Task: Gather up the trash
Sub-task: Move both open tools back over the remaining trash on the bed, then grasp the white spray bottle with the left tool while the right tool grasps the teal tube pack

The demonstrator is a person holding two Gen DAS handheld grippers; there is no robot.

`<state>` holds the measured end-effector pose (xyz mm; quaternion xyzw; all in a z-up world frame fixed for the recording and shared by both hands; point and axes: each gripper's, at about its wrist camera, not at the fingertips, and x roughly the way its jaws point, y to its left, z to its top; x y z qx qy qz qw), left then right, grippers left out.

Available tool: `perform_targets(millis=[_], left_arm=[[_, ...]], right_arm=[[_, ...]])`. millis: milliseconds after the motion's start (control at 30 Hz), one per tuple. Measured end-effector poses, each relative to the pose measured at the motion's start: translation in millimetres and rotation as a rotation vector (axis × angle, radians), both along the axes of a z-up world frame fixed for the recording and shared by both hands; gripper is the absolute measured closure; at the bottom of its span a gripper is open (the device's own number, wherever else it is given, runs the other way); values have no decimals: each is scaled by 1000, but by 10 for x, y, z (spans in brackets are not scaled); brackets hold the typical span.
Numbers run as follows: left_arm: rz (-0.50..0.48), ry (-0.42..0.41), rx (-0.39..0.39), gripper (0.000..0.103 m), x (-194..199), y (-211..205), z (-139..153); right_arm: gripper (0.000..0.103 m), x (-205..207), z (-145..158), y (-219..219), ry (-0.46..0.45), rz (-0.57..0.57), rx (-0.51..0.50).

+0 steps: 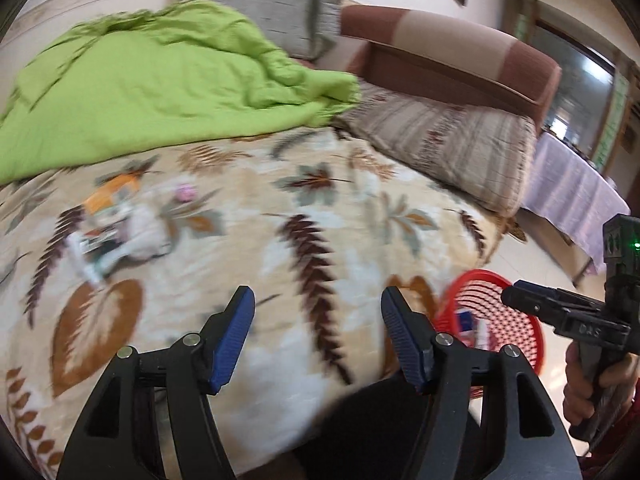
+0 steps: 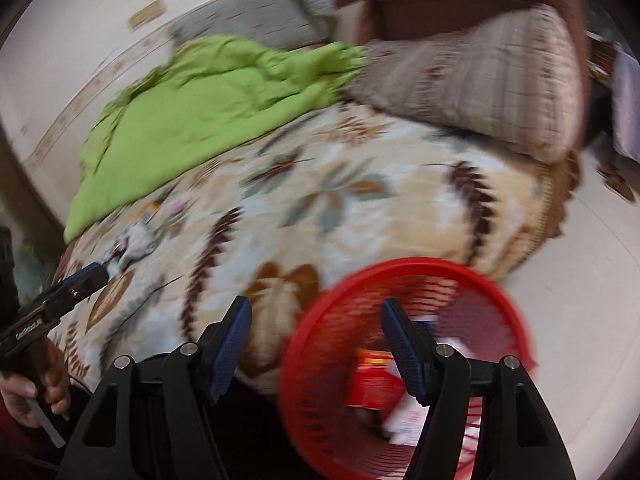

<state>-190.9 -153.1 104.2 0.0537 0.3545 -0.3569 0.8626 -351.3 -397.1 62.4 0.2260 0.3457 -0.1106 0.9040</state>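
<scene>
A small pile of trash (image 1: 114,236) lies on the leaf-patterned bedspread (image 1: 320,208): white wrappers, an orange packet (image 1: 108,196) and a small pink piece (image 1: 186,193). My left gripper (image 1: 318,300) hangs open over the bedspread, right of and nearer than the pile, with nothing between its fingers. A red mesh basket (image 2: 404,265) stands on the floor beside the bed and holds a red box (image 2: 370,384) and white packets (image 2: 412,416). My right gripper (image 2: 316,308) is open and empty above the basket's left rim. The pile (image 2: 134,240) also shows in the right wrist view, blurred.
A crumpled green blanket (image 1: 160,88) covers the far left of the bed. Striped pillows (image 1: 452,140) and a brown headboard (image 1: 460,52) lie at the far right. A table with a lilac cloth (image 1: 572,184) stands beyond pale floor (image 2: 580,280). A hand (image 1: 592,384) holds the right gripper.
</scene>
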Motion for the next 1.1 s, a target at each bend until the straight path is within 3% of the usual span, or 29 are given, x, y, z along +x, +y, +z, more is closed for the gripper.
perform_targets(millis=[167, 400, 533, 600, 800, 900, 1100], left_arm=[[127, -3, 4, 38, 232, 527, -79], [356, 55, -58, 38, 815, 1315, -163], [490, 134, -112, 39, 1312, 1694, -305], [522, 189, -141, 45, 1585, 1769, -399], [554, 306, -187, 55, 2162, 1726, -673], [537, 340, -150, 71, 2340, 1565, -832], [464, 278, -24, 70, 2387, 1317, -916]], right_arm=[[32, 450, 45, 525, -20, 149, -15], [32, 1028, 115, 1143, -37, 309, -25], [32, 1351, 127, 1366, -36, 371, 16], [33, 1549, 146, 1448, -41, 387, 46], [33, 1946, 103, 1586, -68, 373, 134], [33, 2034, 23, 1628, -55, 370, 149], [34, 2291, 27, 1653, -44, 368, 150]])
